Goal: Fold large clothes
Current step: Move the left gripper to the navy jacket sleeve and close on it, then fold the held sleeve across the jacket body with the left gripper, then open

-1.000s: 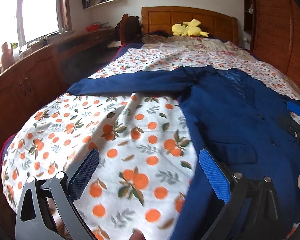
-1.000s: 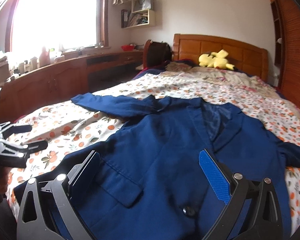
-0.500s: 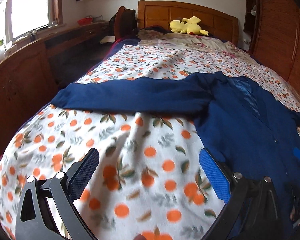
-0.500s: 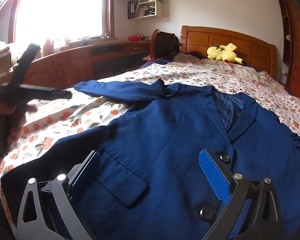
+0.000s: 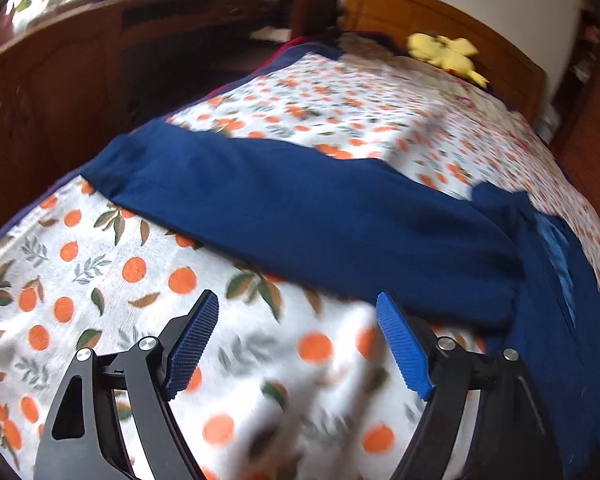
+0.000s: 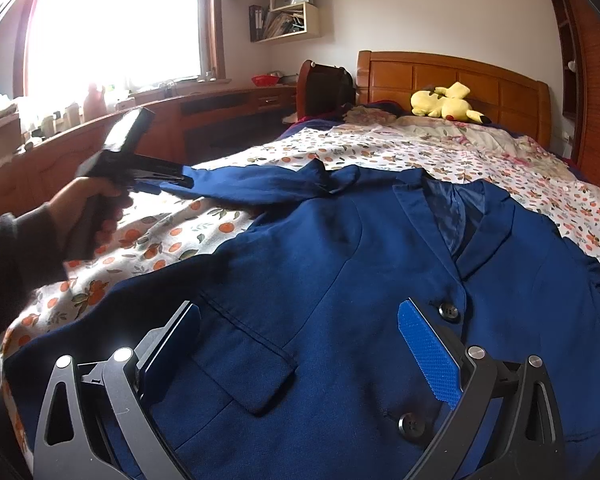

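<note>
A: Where does the jacket (image 6: 340, 280) lie?

B: Flat and face up on the bed (image 5: 340, 92), collar toward the headboard, hem toward the foot edge. One sleeve (image 5: 284, 208) runs out sideways toward the bed's window-side edge, its long axis across the bed.

A: And from the left gripper (image 5: 296, 344)?

B: Ahead of the jaws and up the bed, near but apart; only printed cover lies between them. The jaws are spread and closing, pinching nothing. Judged from this, the sleeve is the left hand's to take, and the cuff end is off to the left of the jaws' line.

A: The right gripper (image 6: 300, 344)?

B: It hangs over the jacket's lower front, near the pocket flap (image 6: 252, 364) and buttons, jaws spread, cloth below them, not pinched.

A: What does each view add?

B: The right view shows the whole jacket, the lapels, and the hand (image 6: 88, 216) carrying the left gripper beside the cuff. The left view, blurred, shows the gap between jaws and sleeve, which the right view cannot resolve.
</note>
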A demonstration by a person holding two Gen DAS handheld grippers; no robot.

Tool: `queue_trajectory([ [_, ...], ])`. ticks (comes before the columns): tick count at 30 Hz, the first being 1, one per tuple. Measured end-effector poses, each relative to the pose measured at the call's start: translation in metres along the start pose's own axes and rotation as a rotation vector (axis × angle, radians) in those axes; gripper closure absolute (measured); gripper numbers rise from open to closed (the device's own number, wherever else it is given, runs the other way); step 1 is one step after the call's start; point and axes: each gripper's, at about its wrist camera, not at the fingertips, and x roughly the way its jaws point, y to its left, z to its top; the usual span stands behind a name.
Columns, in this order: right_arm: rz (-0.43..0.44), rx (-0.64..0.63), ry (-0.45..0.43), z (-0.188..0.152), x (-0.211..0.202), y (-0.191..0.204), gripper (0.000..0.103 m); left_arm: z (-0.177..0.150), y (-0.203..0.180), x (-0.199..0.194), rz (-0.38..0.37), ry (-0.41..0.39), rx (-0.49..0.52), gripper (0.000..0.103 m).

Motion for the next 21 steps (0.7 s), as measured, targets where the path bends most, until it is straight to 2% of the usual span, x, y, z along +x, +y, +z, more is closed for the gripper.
queue_trajectory([
  [4, -0.001, 0.001, -0.001, 0.000, 0.000, 0.000, 0.007, 0.015, 0.018, 0.023, -0.006, 0.024, -0.095, 0.024],
  [10, 0.000, 0.000, -0.002, 0.000, -0.001, 0.000, 0.007, 0.025, 0.033, 0.042, -0.001, 0.054, -0.196, 0.041],
  [11, 0.000, 0.000, -0.002, 0.000, -0.001, 0.000, 0.007, 0.026, 0.033, 0.042, 0.002, 0.051, -0.199, 0.050],
  [12, -0.002, -0.001, -0.002, 0.000, -0.002, 0.001, 0.007, 0.029, 0.031, 0.043, 0.004, 0.053, -0.193, 0.068],
  [13, -0.002, -0.002, -0.003, 0.000, -0.002, 0.002, 0.007, 0.030, 0.029, 0.043, 0.008, 0.058, -0.188, 0.079],
  [14, -0.004, -0.002, -0.007, 0.000, -0.003, 0.002, 0.007, 0.032, 0.025, 0.043, 0.009, 0.062, -0.177, 0.095],
  [15, -0.005, -0.001, -0.010, 0.000, -0.004, 0.002, 0.007, 0.033, 0.021, 0.041, 0.016, 0.059, -0.160, 0.102],
  [18, -0.014, 0.009, -0.017, 0.001, -0.008, -0.001, 0.007, 0.039, -0.001, 0.022, 0.065, 0.016, -0.079, 0.103],
  [21, -0.037, 0.007, -0.020, 0.004, -0.014, -0.003, 0.007, 0.042, -0.032, -0.014, 0.048, -0.042, -0.004, 0.103],
])
